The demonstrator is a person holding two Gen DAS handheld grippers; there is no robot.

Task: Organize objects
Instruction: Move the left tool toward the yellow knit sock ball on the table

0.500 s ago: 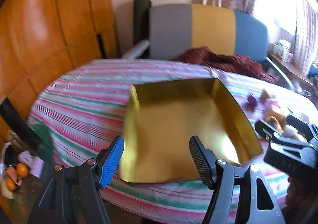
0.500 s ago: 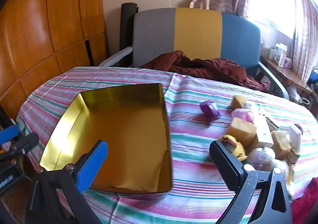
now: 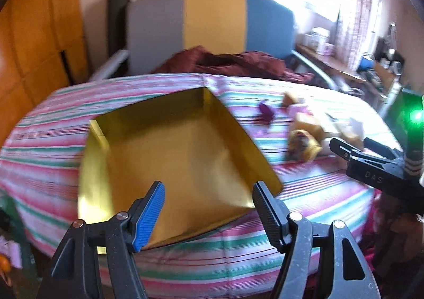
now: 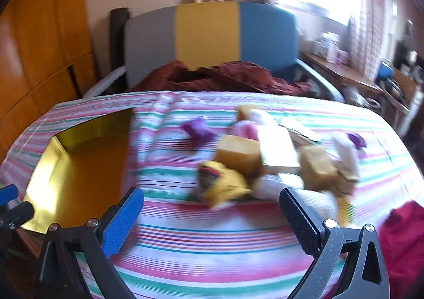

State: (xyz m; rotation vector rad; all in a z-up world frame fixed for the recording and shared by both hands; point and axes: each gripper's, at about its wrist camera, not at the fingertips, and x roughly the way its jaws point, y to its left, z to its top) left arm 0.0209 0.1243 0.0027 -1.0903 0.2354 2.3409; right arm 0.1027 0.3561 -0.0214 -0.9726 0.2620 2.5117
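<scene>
1. Two grippers hover over a table covered in a striped cloth (image 4: pixel 212 251); the gold tray (image 3: pixel 169 155) serves as the landmark.
2. The left gripper (image 3: pixel 208 212) hangs over the tray's near edge, jaws apart with nothing between them.
3. The right gripper (image 4: pixel 212 219) is right of the tray, jaws spread wide and empty, over bare cloth.
4. The clutter of small objects (image 4: pixel 278 163) lies right of the tray, apart from it; motion blur hides what most of them are.
5. A small purple item (image 4: pixel 197 130) sits between the tray and the clutter.
6. Beyond the tray, a grey, yellow and blue chair (image 4: pixel 209 39) holds a maroon cloth (image 4: pixel 225 79).
</scene>
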